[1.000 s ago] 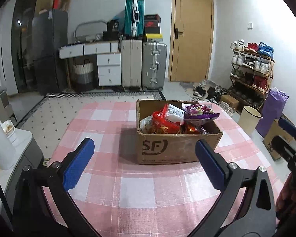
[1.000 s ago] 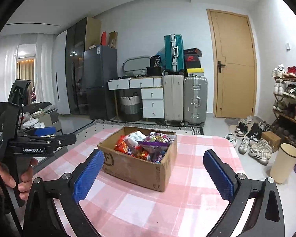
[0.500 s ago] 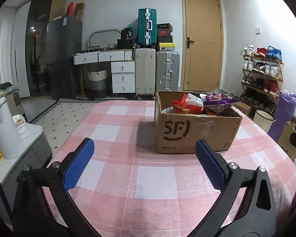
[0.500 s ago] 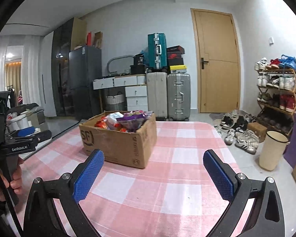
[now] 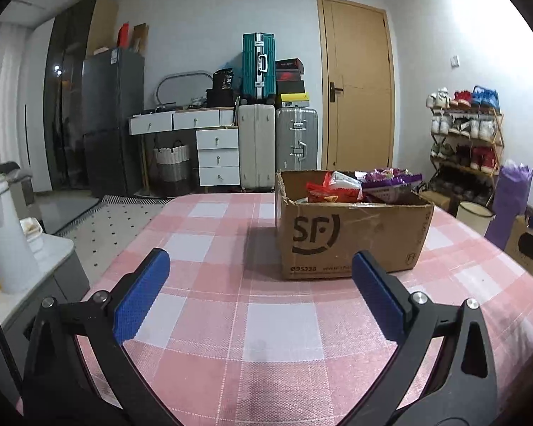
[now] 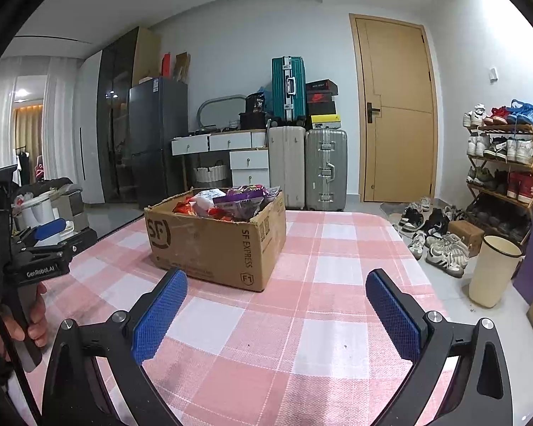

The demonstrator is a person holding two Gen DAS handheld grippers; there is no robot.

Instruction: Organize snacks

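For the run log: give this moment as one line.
left gripper open, empty | right gripper open, empty | snacks in cardboard box | untouched

Matt cardboard box (image 5: 351,238), glossy snack packets (image 5: 355,186), woven checked tablecloth (image 5: 266,337)

The room is a bit dim, with soft, even light. The cardboard box (image 5: 351,234) drops a dark shadow on the cloth to its left. Things near the box look sharp. Far from it, walls bend and the corners go black.
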